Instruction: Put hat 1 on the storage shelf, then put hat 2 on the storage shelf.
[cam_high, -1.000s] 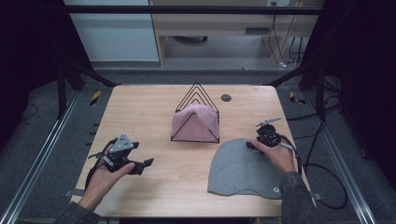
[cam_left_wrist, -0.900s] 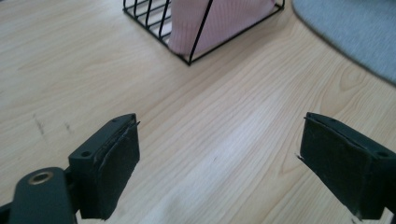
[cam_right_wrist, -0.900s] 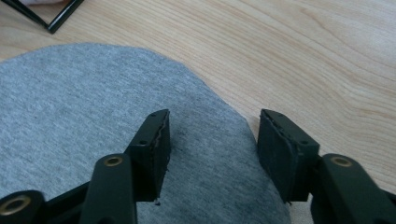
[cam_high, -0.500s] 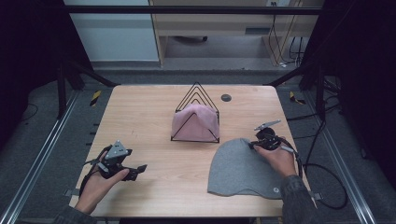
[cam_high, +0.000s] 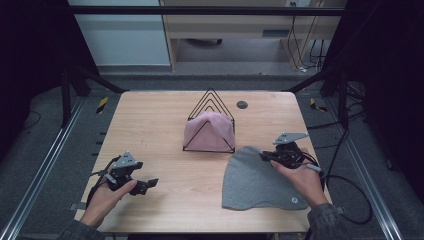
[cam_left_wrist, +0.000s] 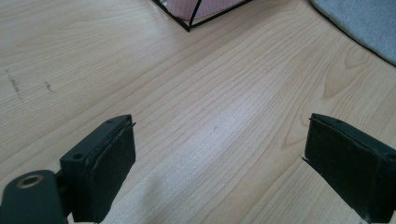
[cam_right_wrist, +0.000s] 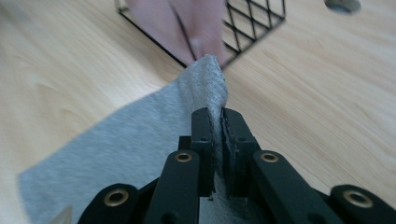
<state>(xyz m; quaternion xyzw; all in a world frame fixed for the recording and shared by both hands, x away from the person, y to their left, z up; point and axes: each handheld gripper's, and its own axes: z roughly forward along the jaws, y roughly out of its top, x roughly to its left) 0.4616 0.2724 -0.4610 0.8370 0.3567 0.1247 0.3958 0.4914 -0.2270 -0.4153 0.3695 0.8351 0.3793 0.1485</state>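
Observation:
A grey knit hat (cam_high: 260, 182) lies flat on the wooden table (cam_high: 150, 125) at the near right. My right gripper (cam_high: 264, 156) is shut on its far edge and holds that edge a little off the table. In the right gripper view the grey hat (cam_right_wrist: 140, 140) is pinched in a fold between the right gripper (cam_right_wrist: 217, 114) pads. A pink hat (cam_high: 210, 131) sits inside a black wire rack (cam_high: 210, 100) at the table's middle. My left gripper (cam_high: 142, 186) hovers open near the front left. In its own view the left gripper (cam_left_wrist: 223, 126) has only bare wood between its jaws.
A small dark round hole (cam_high: 242, 104) sits in the tabletop behind the rack. In the right gripper view the pink hat (cam_right_wrist: 187, 23) and rack (cam_right_wrist: 254, 23) lie just beyond the lifted fold. Cables hang off the table's right side.
My right gripper has shut on the grey hat's far edge and risen, drawing that edge up and toward the rack. The left gripper has barely moved.

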